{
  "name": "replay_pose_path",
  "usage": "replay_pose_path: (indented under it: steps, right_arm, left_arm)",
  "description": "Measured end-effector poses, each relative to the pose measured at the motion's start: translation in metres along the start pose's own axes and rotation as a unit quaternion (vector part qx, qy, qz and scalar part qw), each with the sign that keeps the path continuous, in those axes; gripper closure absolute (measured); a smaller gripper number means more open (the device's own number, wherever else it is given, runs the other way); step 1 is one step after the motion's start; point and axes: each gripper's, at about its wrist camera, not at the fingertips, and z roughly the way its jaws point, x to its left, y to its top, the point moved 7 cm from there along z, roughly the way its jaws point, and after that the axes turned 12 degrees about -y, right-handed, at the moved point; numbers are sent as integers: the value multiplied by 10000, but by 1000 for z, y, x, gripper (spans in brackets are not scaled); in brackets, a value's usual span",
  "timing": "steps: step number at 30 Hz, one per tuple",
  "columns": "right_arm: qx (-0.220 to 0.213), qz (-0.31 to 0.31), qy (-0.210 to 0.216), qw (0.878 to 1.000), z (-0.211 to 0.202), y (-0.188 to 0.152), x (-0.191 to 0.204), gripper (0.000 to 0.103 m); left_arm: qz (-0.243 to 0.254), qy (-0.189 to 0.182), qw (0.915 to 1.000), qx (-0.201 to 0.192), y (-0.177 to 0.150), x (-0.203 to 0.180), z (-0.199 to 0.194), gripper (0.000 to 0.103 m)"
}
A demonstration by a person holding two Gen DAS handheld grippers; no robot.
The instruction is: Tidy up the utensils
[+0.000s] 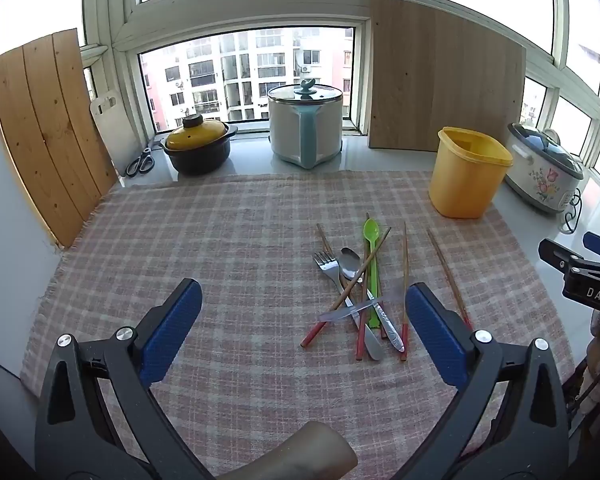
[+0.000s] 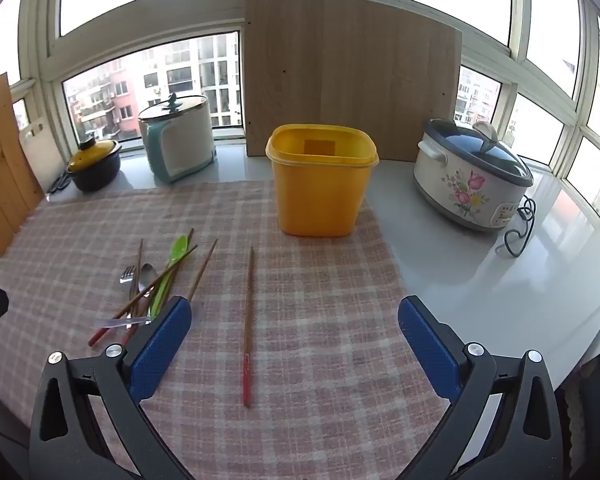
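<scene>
A heap of utensils lies on the checked cloth [image 1: 220,240]: a metal fork [image 1: 327,266], a metal spoon [image 1: 350,260], a green plastic spoon [image 1: 371,232], a clear plastic knife [image 1: 348,312] and several red-tipped wooden chopsticks [image 1: 405,280]. One chopstick [image 2: 249,320] lies alone to the right of the heap. A yellow tub [image 2: 320,180] stands empty at the cloth's far right. My left gripper [image 1: 304,312] hovers open above the cloth, the heap just inside its right finger. My right gripper [image 2: 294,332] is open too, the lone chopstick between its fingers, untouched.
Along the window sill stand a yellow-lidded black pot [image 1: 200,146], a white and teal cooker [image 1: 305,124], a wooden board [image 1: 444,80] and a flowered slow cooker [image 2: 472,176] with its cord. Wooden planks [image 1: 48,136] lean at the left, scissors [image 1: 140,162] nearby.
</scene>
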Motion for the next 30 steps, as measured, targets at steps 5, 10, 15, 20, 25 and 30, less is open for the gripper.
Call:
replay_pose_path:
  steps: [5,10,15,20,25,30]
  right_arm:
    - [-27,-10,25,10000,-1,2,0,1]
    - [-39,-27,46,10000,-1,-1,1,1]
    - [6,-46,36,10000,3,-1,4,1]
    - [38,-33,42,10000,4,-1,3,1]
    - [55,-43,49,10000,6,-2,4,1]
    - [68,-66,64,9999,7,-4,7,1]
  left_arm:
    - [7,21,10000,-34,1,0,-1,0]
    - [27,44,10000,-46,2,1,-4,0]
    - [23,19,10000,-54,2,5,-4,0]
    - [23,36,10000,-34,3,4,-3,0]
    - [17,36,10000,-24,2,4,0,0]
    - [14,46,10000,-19,2,3,0,0]
